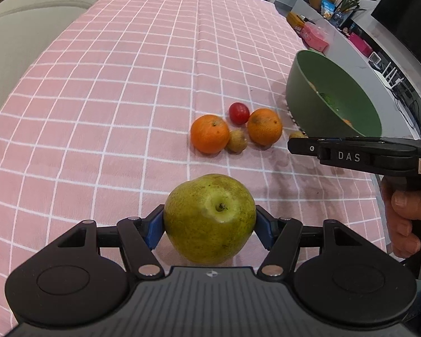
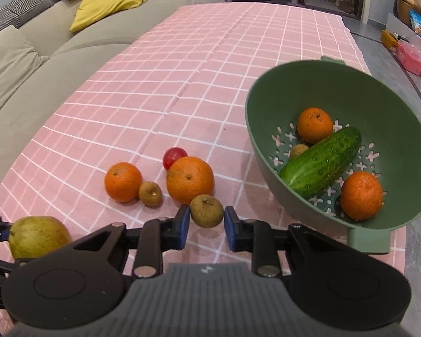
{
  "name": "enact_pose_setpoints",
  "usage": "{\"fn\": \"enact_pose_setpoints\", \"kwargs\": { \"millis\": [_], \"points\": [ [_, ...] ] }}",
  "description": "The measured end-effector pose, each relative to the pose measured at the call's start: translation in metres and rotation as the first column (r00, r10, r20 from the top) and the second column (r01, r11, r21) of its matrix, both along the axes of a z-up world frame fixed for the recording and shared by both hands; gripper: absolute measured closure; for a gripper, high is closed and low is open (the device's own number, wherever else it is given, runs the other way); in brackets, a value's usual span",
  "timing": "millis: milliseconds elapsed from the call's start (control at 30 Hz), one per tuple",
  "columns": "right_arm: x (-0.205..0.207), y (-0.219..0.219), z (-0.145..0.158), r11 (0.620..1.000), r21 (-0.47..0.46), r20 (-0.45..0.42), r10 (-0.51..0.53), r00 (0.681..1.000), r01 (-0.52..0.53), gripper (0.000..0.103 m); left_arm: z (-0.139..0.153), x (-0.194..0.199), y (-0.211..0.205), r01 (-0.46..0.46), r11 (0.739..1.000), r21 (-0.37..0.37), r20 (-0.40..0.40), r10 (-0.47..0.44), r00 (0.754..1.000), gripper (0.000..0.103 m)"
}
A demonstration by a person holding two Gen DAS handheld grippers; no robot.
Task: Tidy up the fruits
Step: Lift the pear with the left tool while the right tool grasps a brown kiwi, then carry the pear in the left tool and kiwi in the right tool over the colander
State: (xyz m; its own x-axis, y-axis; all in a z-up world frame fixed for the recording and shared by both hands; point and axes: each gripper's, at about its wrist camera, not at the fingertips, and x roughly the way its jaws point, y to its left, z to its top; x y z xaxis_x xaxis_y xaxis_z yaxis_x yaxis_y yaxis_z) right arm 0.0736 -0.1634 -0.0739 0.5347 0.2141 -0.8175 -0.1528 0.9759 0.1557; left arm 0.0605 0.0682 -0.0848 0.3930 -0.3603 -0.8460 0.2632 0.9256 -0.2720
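The left gripper (image 1: pixel 209 220) clamps the pear (image 1: pixel 209 219) on its two sides, near on the cloth, while the right gripper (image 2: pixel 205 219) stands narrowly parted around a small brown fruit (image 2: pixel 206 210), the green bowl (image 2: pixel 401 129) lying just right, nearer this hand

Black left gripper (image 1: pixel 209 224), blue pads (image 1: pixel 154 229), silver screws, ribbed grey housing.

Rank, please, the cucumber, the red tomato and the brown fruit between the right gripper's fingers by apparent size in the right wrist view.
1. cucumber
2. brown fruit, though nearness to the camera enlarges it
3. tomato, partly hidden behind an orange
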Motion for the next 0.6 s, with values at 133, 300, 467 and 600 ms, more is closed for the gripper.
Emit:
{"fn": "enact_pose_setpoints", "kwargs": {
  "millis": [133, 300, 467, 600],
  "points": [
    [-0.005, -0.004, 0.011, 1.000, 0.016, 0.011, 0.001, 1.000, -0.001, 0.080, 0.010, 0.004, -0.012, 0.039, 0.999, 0.016, 0.016, -0.039, 0.999, 0.029],
    [-0.012, -0.015, 0.027, 0.999, 0.049, 0.037, -0.017, 0.999, 0.015, 0.080, 0.027, 0.011, -0.027, 0.073, 0.997, 0.033, 0.046, -0.075, 0.996, 0.029],
    [-0.015, -0.027, 0.049, 0.996, 0.085, 0.076, -0.037, 0.996, 0.031, 0.080, 0.046, 0.022, -0.051, 0.114, 0.992, 0.051, 0.079, -0.118, 0.990, 0.029],
    [-0.012, -0.043, 0.069, 0.995, 0.093, 0.124, -0.048, 0.991, 0.037, 0.080, 0.057, 0.037, -0.076, 0.157, 0.986, 0.052, 0.099, -0.162, 0.982, 0.029]
  ]
}}
